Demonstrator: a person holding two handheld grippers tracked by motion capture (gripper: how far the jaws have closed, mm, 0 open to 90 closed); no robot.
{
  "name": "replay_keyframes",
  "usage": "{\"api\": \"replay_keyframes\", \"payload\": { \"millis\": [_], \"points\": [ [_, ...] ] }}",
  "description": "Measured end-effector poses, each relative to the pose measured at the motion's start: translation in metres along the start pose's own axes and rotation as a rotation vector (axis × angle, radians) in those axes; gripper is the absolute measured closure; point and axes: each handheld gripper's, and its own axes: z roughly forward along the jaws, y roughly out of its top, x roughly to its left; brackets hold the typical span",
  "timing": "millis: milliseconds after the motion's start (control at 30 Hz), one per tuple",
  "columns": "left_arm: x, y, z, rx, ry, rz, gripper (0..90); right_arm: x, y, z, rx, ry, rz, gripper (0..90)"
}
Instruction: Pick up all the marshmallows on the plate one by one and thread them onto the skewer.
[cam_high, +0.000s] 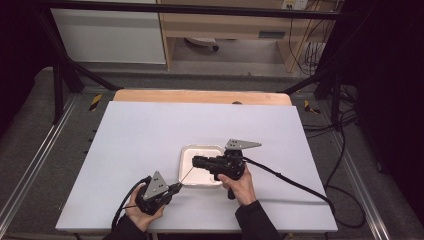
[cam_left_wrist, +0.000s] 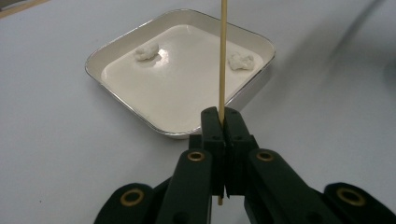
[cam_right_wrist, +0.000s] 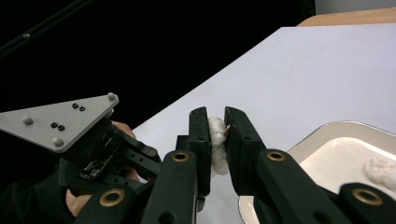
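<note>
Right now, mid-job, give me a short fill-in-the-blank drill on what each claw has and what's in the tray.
1. The left claw is shut on a thin wooden ____.
2. The right claw pinches a white ____ between its jaws.
3. In the left gripper view, ____ white lumps lie in the tray.
4. The stick points out over the ____.

Missing words: stick; lump; two; tray
</note>
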Motion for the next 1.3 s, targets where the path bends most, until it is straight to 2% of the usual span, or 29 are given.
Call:
{"api": "replay_keyframes", "payload": {
  "millis": [267,1033,1067,1100,1167,1200,1233,1300],
  "points": [
    [-0.001,0.000,0.002,0.012,0.001,-0.018,89.1,0.001,-0.003,0.002,0.001,-0.002,-0.002,82.5],
    [-0.004,0.002,0.005,0.019,0.002,-0.022,89.1,0.002,-0.010,0.007,-0.006,-0.003,0.008,82.7],
    [-0.003,0.003,0.004,0.007,0.000,-0.026,89.1,0.002,-0.011,0.008,0.008,0.012,0.019,82.4],
    [-0.003,0.007,0.001,-0.034,-0.021,-0.038,89.1,0.002,-0.011,0.008,0.008,0.012,0.019,82.4],
    [-0.010,0.018,0.001,-0.042,0.039,0.013,89.0,0.006,-0.024,0.026,0.115,0.071,0.017,82.1],
    [-0.009,0.015,0.003,-0.029,0.045,0.005,89.0,0.009,-0.027,0.031,0.126,0.067,0.006,82.0],
    [-0.006,0.012,0.003,-0.035,0.023,-0.019,89.0,0.010,-0.028,0.035,0.139,0.045,-0.010,81.8],
    [-0.004,0.012,0.000,-0.038,0.028,-0.022,89.0,0.007,-0.028,0.038,0.143,0.057,0.006,81.3]
  ]
}}
